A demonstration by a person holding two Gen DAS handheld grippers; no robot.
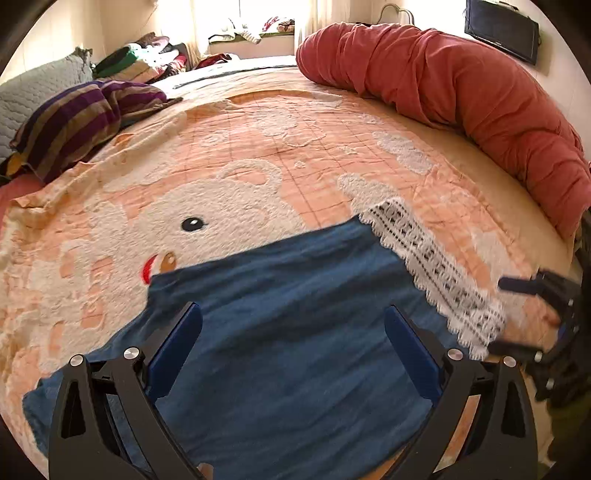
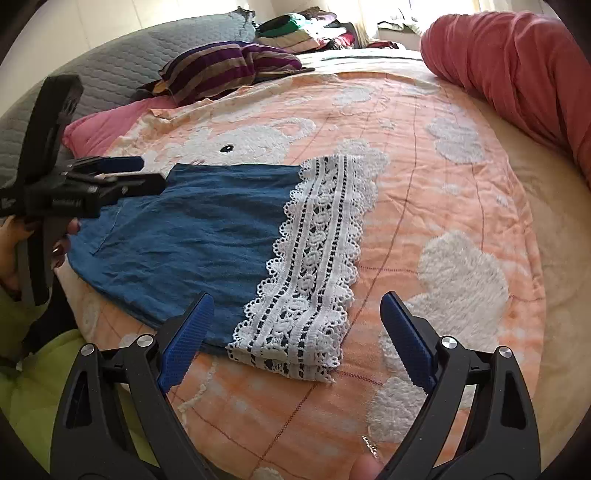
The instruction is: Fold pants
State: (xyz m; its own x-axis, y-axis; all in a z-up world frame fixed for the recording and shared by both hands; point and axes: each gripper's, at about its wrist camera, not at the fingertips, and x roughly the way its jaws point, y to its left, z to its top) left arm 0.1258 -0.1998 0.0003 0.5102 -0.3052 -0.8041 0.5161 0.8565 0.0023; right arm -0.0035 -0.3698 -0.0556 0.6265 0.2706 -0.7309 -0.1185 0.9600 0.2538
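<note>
A bedroom with bright windows at the far end; a bed (image 2: 424,155) is covered by a peach blanket (image 1: 314,140) with a white plush animal pattern, a rolled red duvet (image 1: 461,85) along its right edge, a striped pillow (image 2: 225,66) and a grey quilted cushion (image 2: 122,62) on the left, and a stack of clothes (image 2: 306,31) behind them. A dark screen (image 1: 502,29) hangs on the wall at upper right. No writing can be read anywhere; a pale mark on the left tool's body is too blurred to make out. The pants (image 2: 192,236), blue with a white lace hem (image 2: 317,258), lie folded flat on the blanket. The left tool (image 1: 291,350) hangs above the blue cloth with its blue-padded fingers spread wide, nothing between them, the pants directly ahead and beneath. The right tool (image 2: 295,339) is likewise wide and empty, its fingers straddling the near lace end, which lies just ahead between them. In the right view a hand (image 2: 14,254) grips the left tool's handle at the pants' left edge, tool pointing right, level over the cloth.
</note>
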